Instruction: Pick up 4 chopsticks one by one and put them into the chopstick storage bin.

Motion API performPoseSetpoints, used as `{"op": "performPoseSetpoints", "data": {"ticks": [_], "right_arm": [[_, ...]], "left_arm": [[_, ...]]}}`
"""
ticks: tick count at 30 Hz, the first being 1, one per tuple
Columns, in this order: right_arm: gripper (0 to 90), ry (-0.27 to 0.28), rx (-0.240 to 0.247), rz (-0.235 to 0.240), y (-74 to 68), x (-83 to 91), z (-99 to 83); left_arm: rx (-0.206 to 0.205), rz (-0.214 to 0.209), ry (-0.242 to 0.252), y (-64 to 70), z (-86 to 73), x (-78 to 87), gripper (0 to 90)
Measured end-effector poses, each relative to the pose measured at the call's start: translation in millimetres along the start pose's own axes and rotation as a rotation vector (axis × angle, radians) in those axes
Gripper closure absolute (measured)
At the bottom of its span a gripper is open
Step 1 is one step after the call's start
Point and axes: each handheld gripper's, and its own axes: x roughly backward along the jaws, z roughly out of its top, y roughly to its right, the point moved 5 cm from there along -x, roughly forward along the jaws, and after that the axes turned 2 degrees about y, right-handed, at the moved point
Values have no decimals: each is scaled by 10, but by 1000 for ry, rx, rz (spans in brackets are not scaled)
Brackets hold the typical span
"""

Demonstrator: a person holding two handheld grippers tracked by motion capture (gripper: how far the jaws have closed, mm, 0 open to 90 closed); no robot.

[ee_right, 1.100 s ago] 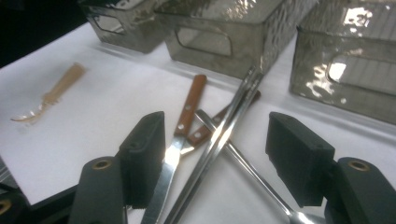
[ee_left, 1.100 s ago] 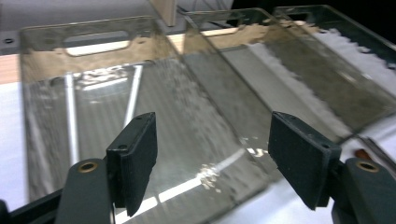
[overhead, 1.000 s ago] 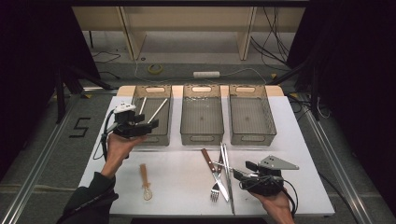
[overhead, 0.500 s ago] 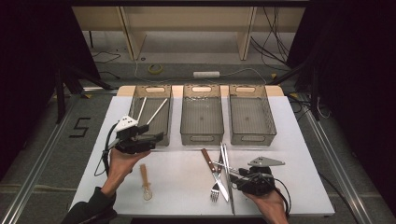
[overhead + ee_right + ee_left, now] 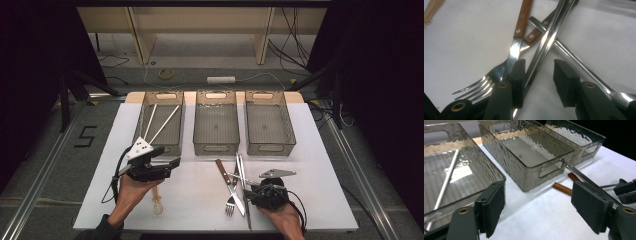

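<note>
Down at the near right of the white table (image 5: 320,150), the right gripper (image 5: 253,194) sits low over a small heap of cutlery. Its jaws are parted, and in the right gripper view one pad touches a long steel knife (image 5: 544,47) that runs through the gap between them; the other pad stands off it, so nothing is clamped. A wooden-handled fork (image 5: 509,60) lies just left of the knife with its tines toward the near edge, a second wooden handle (image 5: 537,30) slips under the knife, and a thin steel handle (image 5: 571,57) crosses beneath it toward the right.

Over on the left, the left gripper (image 5: 172,164) is held above the table, jaws wide apart and gripping nothing. It hovers just near of the left bin (image 5: 145,117), which holds two pale chopsticks (image 5: 162,124). A wooden spoon (image 5: 157,202) lies on the table below the left hand (image 5: 131,192).

Three smoky clear bins stand in a row across the far half of the table: the middle bin (image 5: 216,146) and the right bin (image 5: 270,146) hold nothing that I can see.
</note>
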Motion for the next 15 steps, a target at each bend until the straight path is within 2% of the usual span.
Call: {"op": "performPoseSetpoints", "data": {"ticks": [15], "right_arm": [[679,-45,20,-30,-2,-72,-27]], "left_arm": [[2,-7,4,49,-29,46,260]]}}
